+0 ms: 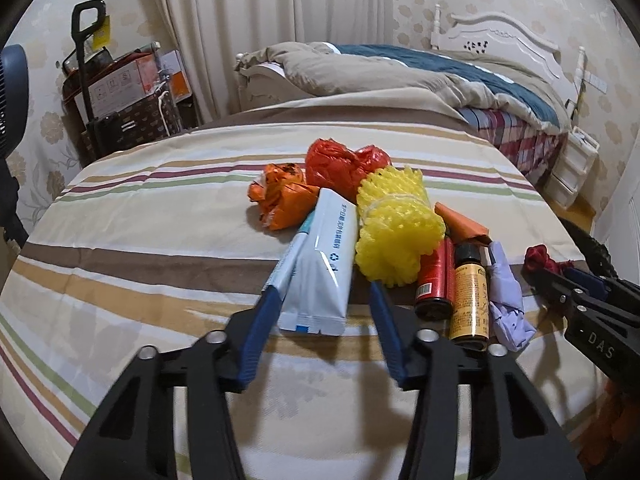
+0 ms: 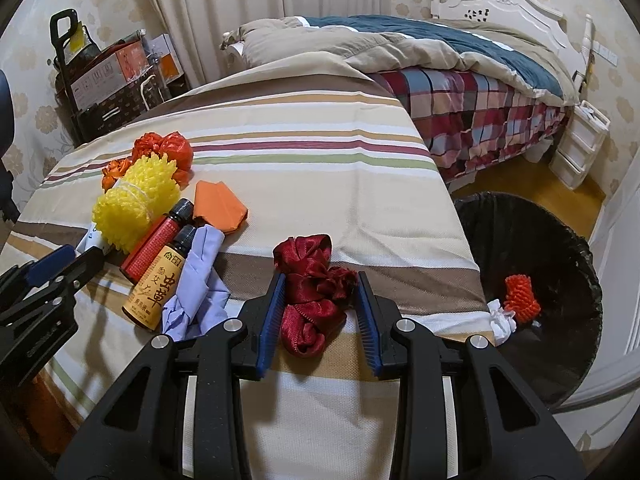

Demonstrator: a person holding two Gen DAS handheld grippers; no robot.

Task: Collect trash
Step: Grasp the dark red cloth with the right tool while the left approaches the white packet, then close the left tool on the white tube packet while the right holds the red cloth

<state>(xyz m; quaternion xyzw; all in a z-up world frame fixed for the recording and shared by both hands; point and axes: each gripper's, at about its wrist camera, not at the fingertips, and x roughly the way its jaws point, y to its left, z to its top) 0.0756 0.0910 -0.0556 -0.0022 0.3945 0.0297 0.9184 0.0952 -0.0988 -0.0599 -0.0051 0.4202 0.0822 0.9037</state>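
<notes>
Trash lies on a striped cloth (image 1: 160,240). My left gripper (image 1: 322,292) is open, its fingers on either side of the near end of a white-blue pouch (image 1: 324,264). Beside it lie a yellow foam net (image 1: 394,224), two small bottles (image 1: 470,296), crumpled lilac paper (image 1: 508,300), an orange wrapper (image 1: 280,200) and a red plastic bag (image 1: 340,164). My right gripper (image 2: 320,280) is open around a dark red ribbon (image 2: 316,300); the fingers are close to it, not clamped. A black-lined bin (image 2: 560,240) stands at the right.
The bin holds an orange foam net (image 2: 522,298) and white paper (image 2: 502,320). An orange folded paper (image 2: 220,206) lies mid-cloth. A bed (image 2: 460,92) with a plaid sheet is behind; boxes and a trolley (image 2: 100,76) stand at back left.
</notes>
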